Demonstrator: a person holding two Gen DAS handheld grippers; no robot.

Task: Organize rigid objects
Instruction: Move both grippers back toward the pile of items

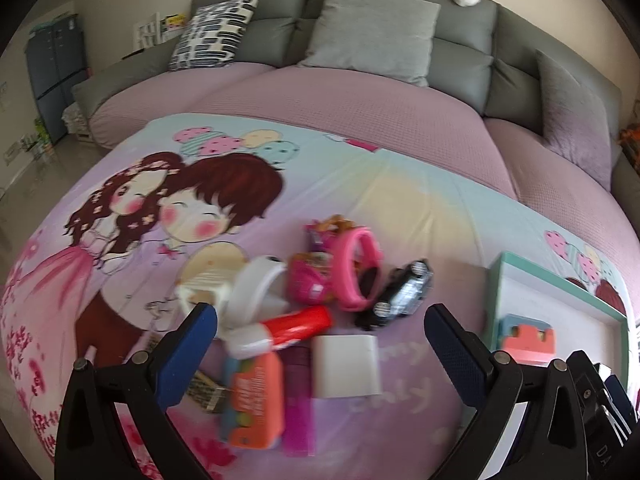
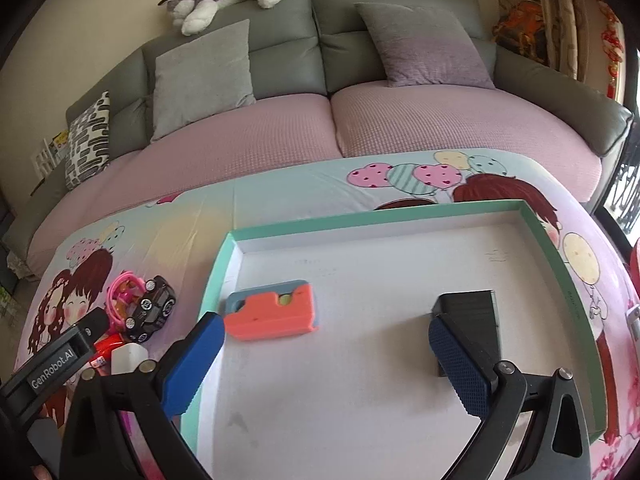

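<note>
On the left, the left gripper point(image 1: 320, 328) hangs with jaws wide and empty over the pile point(image 1: 304, 320) on the cartoon-print worktop, still unsorted: one black toy car point(image 1: 404, 292), one pink ring point(image 1: 354, 272), one red tube point(image 1: 298, 322), one white block point(image 1: 346, 366), and perhaps six more blurred pieces. To the right, the right gripper point(image 2: 324, 360), jaws equally wide and empty, hovers over the tray point(image 2: 360, 216), which holds two items: one orange case point(image 2: 272, 314), one black box point(image 2: 470, 312). Most work remains.
</note>
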